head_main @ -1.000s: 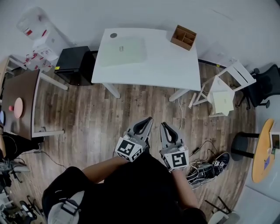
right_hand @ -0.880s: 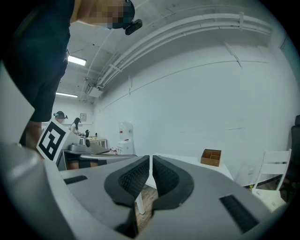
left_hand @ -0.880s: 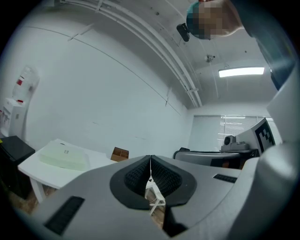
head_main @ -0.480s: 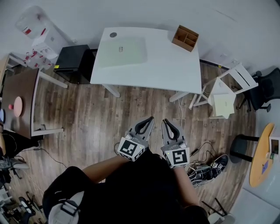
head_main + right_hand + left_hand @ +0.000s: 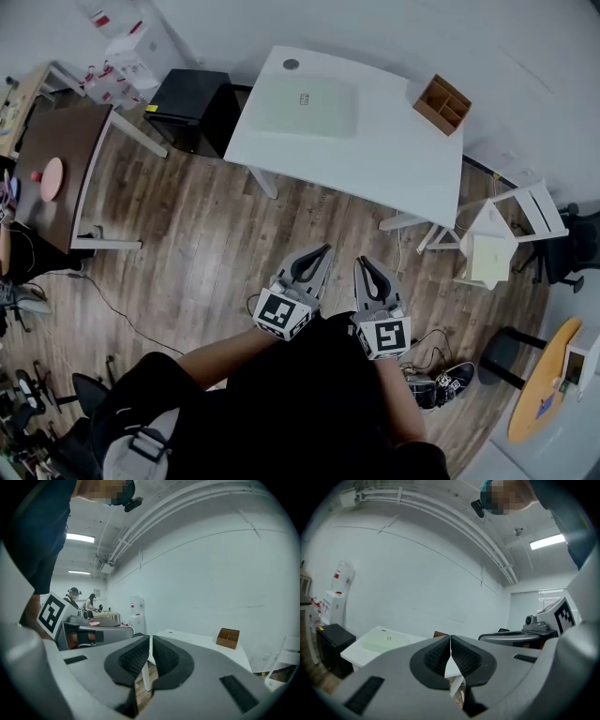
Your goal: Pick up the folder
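Since the earlier frames my head view had swung, sliding the white table [image 5: 394, 164] rightward in it. My left gripper [image 5: 325, 251] and right gripper [image 5: 362, 262] were both closed on nothing, side by side over the wooden floor [image 5: 206, 244], well apart from the table. The pale green folder [image 5: 305, 106] lay flat on the table's left half, with a wooden organiser box [image 5: 442, 103] at its far right corner.

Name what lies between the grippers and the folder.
Head view: from the left gripper and right gripper to the folder, only wooden floor, then bare white table.
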